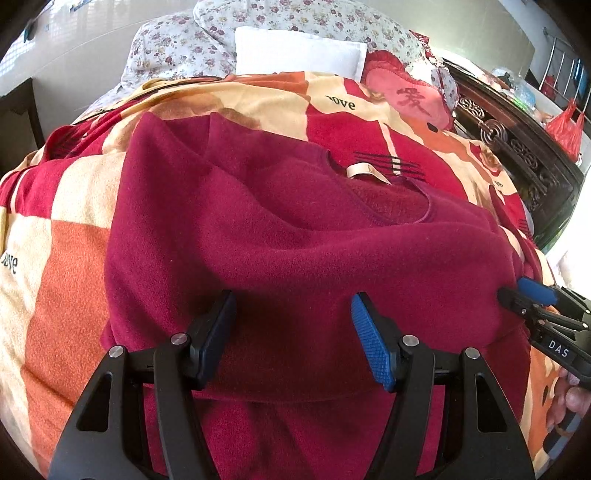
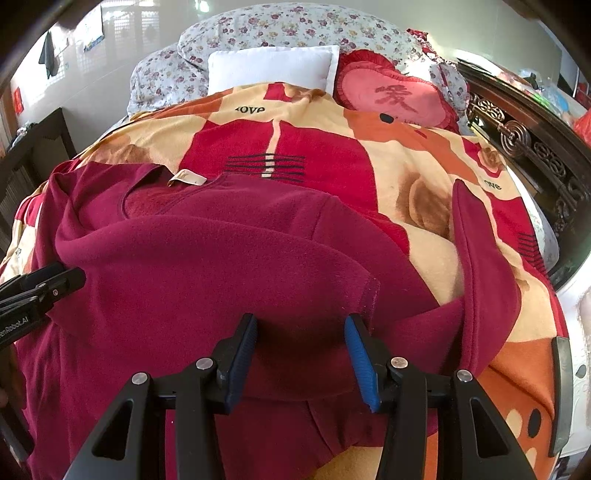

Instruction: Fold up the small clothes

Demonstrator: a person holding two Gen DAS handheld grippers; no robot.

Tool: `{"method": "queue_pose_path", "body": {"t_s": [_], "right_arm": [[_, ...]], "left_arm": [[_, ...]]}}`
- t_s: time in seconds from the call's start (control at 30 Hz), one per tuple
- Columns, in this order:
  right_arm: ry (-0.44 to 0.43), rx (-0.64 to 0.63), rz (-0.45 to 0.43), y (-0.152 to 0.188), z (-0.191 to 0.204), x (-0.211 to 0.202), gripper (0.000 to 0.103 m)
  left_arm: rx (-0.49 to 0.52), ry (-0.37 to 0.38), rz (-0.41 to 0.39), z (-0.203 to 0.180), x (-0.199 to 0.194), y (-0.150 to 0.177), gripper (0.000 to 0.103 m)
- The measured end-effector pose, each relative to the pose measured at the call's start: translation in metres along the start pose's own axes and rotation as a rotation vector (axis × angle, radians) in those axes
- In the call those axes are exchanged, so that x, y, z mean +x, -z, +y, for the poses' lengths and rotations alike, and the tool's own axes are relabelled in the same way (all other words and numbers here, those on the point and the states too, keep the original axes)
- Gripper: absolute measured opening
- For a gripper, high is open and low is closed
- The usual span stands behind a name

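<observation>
A maroon fleece top (image 1: 295,229) lies on the patterned blanket (image 1: 66,258), with its collar and cream label (image 1: 364,170) toward the far side. Its near part is doubled over into a rounded fold. My left gripper (image 1: 293,332) stands open over that fold; cloth bulges between the wide-apart fingers and the pads do not press on it. My right gripper (image 2: 301,354) is also open, straddling the fold of the top (image 2: 221,266) near its stitched hem edge. One sleeve (image 2: 480,258) stands up in a ridge to the right. Each gripper shows at the edge of the other's view: the right gripper (image 1: 517,295), the left gripper (image 2: 55,284).
The blanket (image 2: 369,155) covers a bed. A white pillow (image 2: 273,66), a pink heart cushion (image 2: 395,96) and a floral quilt (image 2: 288,26) lie at the far end. A dark carved wooden bed frame (image 2: 535,147) runs along the right. A red plastic bag (image 1: 565,129) hangs beyond it.
</observation>
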State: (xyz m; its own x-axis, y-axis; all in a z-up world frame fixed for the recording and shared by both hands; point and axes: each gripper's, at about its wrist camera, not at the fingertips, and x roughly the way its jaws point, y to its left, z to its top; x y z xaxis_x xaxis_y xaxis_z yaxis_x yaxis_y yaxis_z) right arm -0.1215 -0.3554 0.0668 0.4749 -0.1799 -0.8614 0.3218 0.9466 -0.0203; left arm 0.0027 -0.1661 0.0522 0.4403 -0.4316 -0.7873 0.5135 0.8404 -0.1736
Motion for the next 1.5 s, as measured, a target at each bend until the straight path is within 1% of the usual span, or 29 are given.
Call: {"method": "queue_pose_path", "body": {"t_s": [0.13,0.2,0.23,0.27,0.33,0.37,0.4,0.47,0.5,0.53,0.6,0.73,0.8,0.83,0.87,0.93,0.97,1.0,1.03,1.07,1.1,1.17,1.23,1.27,1.33,1.4,1.5], "right_arm": [[-0.002,0.001,0.001,0.0,0.0,0.0,0.048],[-0.032,0.007,-0.004,-0.001,-0.003,-0.007,0.048],[-0.052,0.017,-0.024,-0.001,-0.008,-0.014,0.048],[-0.058,0.038,-0.069,-0.001,-0.018,-0.025,0.048],[-0.019,0.094,-0.124,-0.003,-0.04,-0.04,0.048],[-0.004,0.124,-0.133,-0.005,-0.051,-0.043,0.048],[0.028,0.176,-0.134,-0.01,-0.07,-0.043,0.048],[0.075,0.219,-0.099,-0.02,-0.092,-0.033,0.048],[0.102,0.23,-0.068,-0.028,-0.104,-0.021,0.048],[0.112,0.233,-0.055,-0.033,-0.111,-0.013,0.048],[0.131,0.253,-0.002,-0.048,-0.127,0.014,0.048],[0.175,0.287,0.043,-0.071,-0.152,0.052,0.048],[0.184,0.287,0.078,-0.082,-0.16,0.074,0.048],[0.209,0.282,0.108,-0.087,-0.165,0.086,0.048],[0.234,0.283,0.128,-0.089,-0.169,0.095,0.048],[0.273,0.307,0.138,-0.086,-0.184,0.104,0.048],[0.268,0.327,0.131,-0.083,-0.192,0.105,0.048],[0.247,0.345,0.123,-0.08,-0.2,0.105,0.043],[0.215,0.363,0.116,-0.076,-0.208,0.104,0.035],[0.173,0.389,0.108,-0.069,-0.217,0.1,0.015],[0.14,0.415,0.089,-0.064,-0.224,0.094,0.008],[0.099,0.462,0.035,-0.052,-0.238,0.076,0.007],[0.033,0.507,-0.024,-0.042,-0.248,0.054,0.007],[-0.034,0.538,-0.077,-0.035,-0.256,0.035,0.007],[-0.13,0.558,-0.149,-0.03,-0.26,0.007,0.006],[-0.202,0.527,-0.224,-0.031,-0.255,-0.03,0.006],[-0.271,0.444,-0.291,-0.042,-0.233,-0.071,0.006]], "left_arm": [[-0.004,-0.001,0.001,0.0,0.001,0.0,0.066],[-0.006,0.004,0.001,0.001,0.0,0.0,0.066],[-0.009,0.008,-0.001,0.001,-0.001,0.0,0.066],[-0.014,0.015,-0.008,0.002,-0.004,-0.001,0.066],[-0.018,0.017,-0.031,0.004,-0.011,-0.003,0.066],[-0.019,0.016,-0.042,0.005,-0.014,-0.005,0.066],[-0.022,0.016,-0.05,0.006,-0.016,-0.007,0.066],[-0.032,0.024,-0.051,0.006,-0.018,-0.011,0.066],[-0.041,0.03,-0.049,0.006,-0.019,-0.013,0.066],[-0.05,0.038,-0.05,0.006,-0.02,-0.014,0.066],[-0.053,0.048,-0.049,0.005,-0.023,-0.014,0.066],[-0.006,0.037,-0.032,-0.003,-0.024,-0.01,0.066],[0.008,0.031,-0.023,-0.004,-0.023,-0.009,0.066],[0.012,0.028,-0.018,-0.005,-0.022,-0.009,0.066],[0.012,0.025,-0.016,-0.005,-0.022,-0.009,0.066],[0.005,0.023,-0.013,-0.002,-0.022,-0.009,0.066],[-0.001,0.024,-0.013,-0.001,-0.021,-0.009,0.066],[-0.008,0.024,-0.012,0.001,-0.02,-0.009,0.066],[-0.014,0.023,-0.01,0.002,-0.019,-0.009,0.066],[-0.022,0.022,-0.007,0.005,-0.017,-0.009,0.066],[-0.031,0.022,-0.006,0.007,-0.016,-0.009,0.066],[-0.055,0.027,0.001,0.011,-0.013,-0.008,0.066],[-0.074,0.037,0.009,0.013,-0.012,-0.007,0.066],[-0.077,0.04,0.008,0.014,-0.013,-0.006,0.066],[-0.072,0.04,0.002,0.014,-0.017,-0.005,0.066],[-0.066,0.037,-0.004,0.013,-0.022,-0.005,0.066],[-0.079,0.039,-0.023,0.016,-0.033,-0.007,0.066]]}}
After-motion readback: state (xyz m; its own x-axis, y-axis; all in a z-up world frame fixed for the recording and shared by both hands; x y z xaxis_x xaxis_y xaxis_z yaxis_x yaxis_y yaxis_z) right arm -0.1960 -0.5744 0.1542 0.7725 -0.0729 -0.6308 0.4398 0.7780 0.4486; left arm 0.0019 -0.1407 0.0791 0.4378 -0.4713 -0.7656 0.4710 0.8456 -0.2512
